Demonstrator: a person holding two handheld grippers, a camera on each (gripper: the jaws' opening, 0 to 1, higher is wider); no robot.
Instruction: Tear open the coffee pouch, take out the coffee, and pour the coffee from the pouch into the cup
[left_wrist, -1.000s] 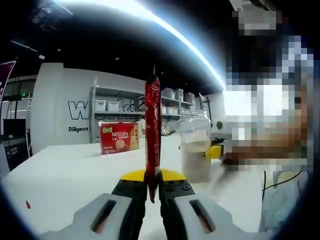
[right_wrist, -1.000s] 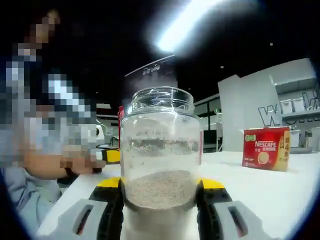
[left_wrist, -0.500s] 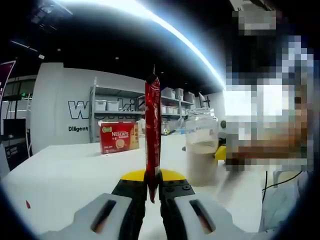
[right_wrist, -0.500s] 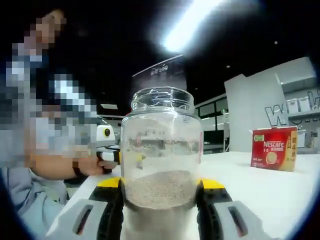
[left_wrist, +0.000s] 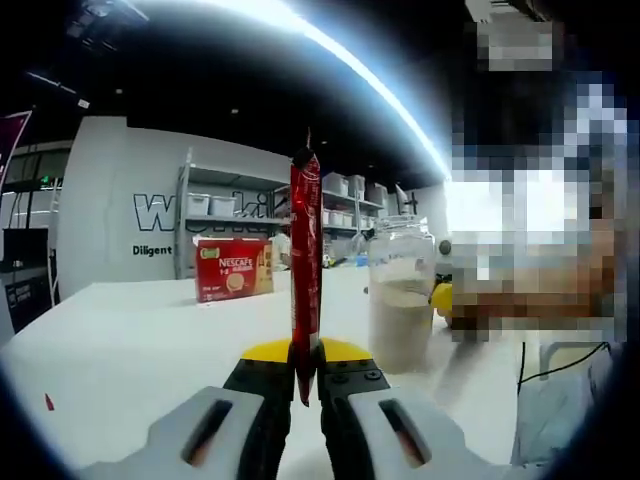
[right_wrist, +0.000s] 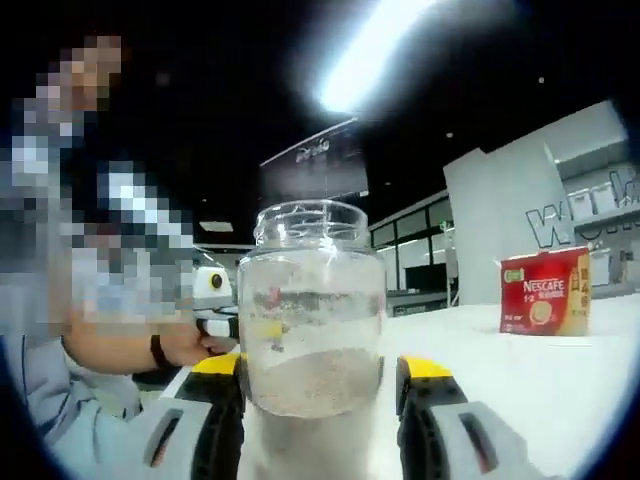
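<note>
Coffee pouch (left_wrist: 305, 270): 1, left gripper (left_wrist: 305, 385) | jar (right_wrist: 312, 310): 1 | box (left_wrist: 233, 268): 1

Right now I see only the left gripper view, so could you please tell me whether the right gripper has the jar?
Observer: The jar stands between the right gripper's yellow-tipped jaws. I cannot tell whether they clamp it.
Operator: Thank you. I hold the sachet upright. Is the jar's mouth open?
Observer: Yes, in the right gripper view its rim carries no lid.
Operator: And what is beside it there?
Observer: A hand with a dark wristband shows left of the jar.
</note>
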